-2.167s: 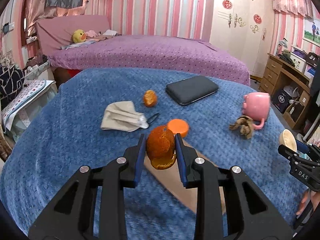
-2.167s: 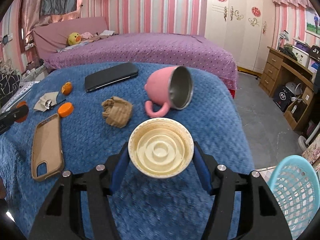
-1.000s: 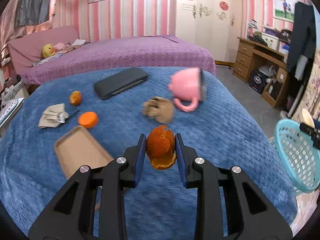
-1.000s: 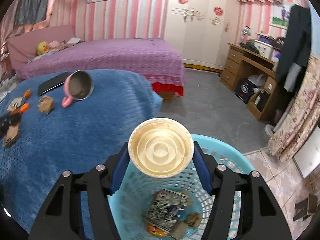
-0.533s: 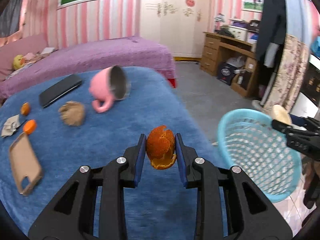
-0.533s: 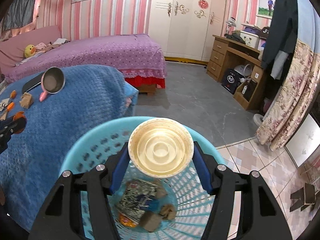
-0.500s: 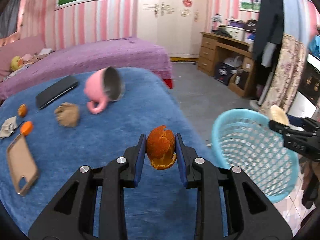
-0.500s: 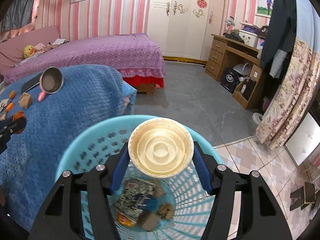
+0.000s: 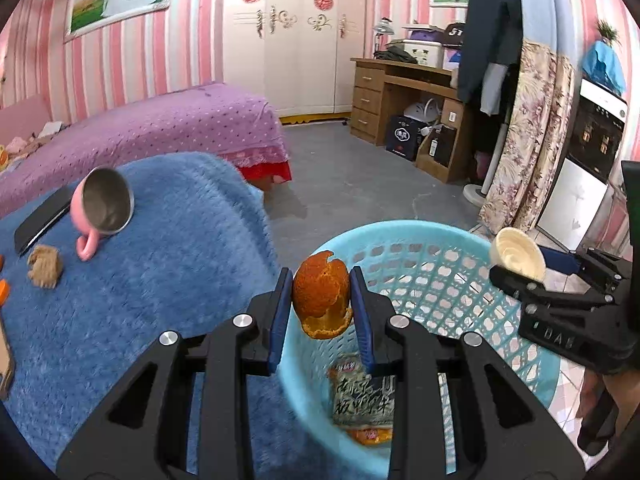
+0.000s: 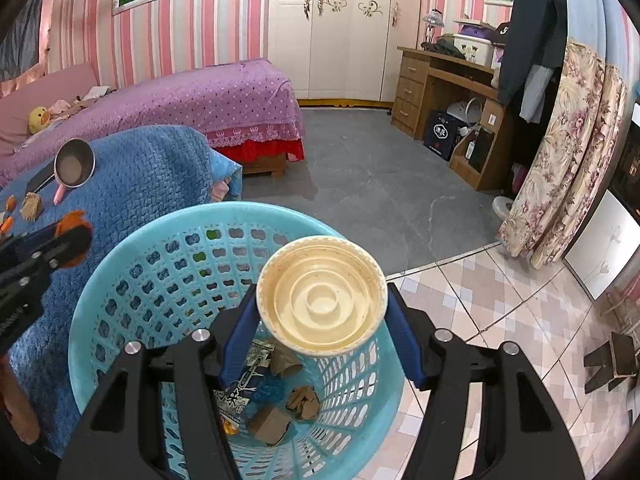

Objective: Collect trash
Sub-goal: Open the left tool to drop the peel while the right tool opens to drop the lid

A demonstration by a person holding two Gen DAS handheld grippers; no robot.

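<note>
Pink-and-white striped walls, a white wardrobe and a wooden desk framed the bedroom, with a purple dotted bed (image 9: 160, 128) behind a surface covered by a blue textured blanket (image 9: 132, 300). Beside that blanket, on the floor, stood a light blue perforated plastic basket (image 10: 132, 292), its rim near the blanket's edge.

The left gripper (image 9: 322, 306) was clamped on a curled piece of orange peel (image 9: 320, 292), its blue pads pressing the peel from both sides. In the left wrist view it hung over the near rim of the basket, above a printed snack wrapper (image 9: 364, 396) lying at the bottom.

The right gripper (image 10: 322, 308) was closed on a round cream-coloured plastic lid (image 10: 322, 300), held by its edges with the ringed inner face toward the camera. It sat over the basket's opening; below it lay the wrapper, a few brown cardboard scraps (image 10: 276, 420) and a small blue crumpled bit (image 10: 268, 392). From the left wrist view, the lid (image 9: 516, 254) was at the far right rim of the basket.

On the blanket, a pink mug with a steel lining (image 9: 102, 208) lay on its side, opening toward the camera. A crumpled brown paper wad (image 9: 44, 268) rested just beside its handle, and a dark flat case (image 9: 38, 220) lay behind it.
</note>
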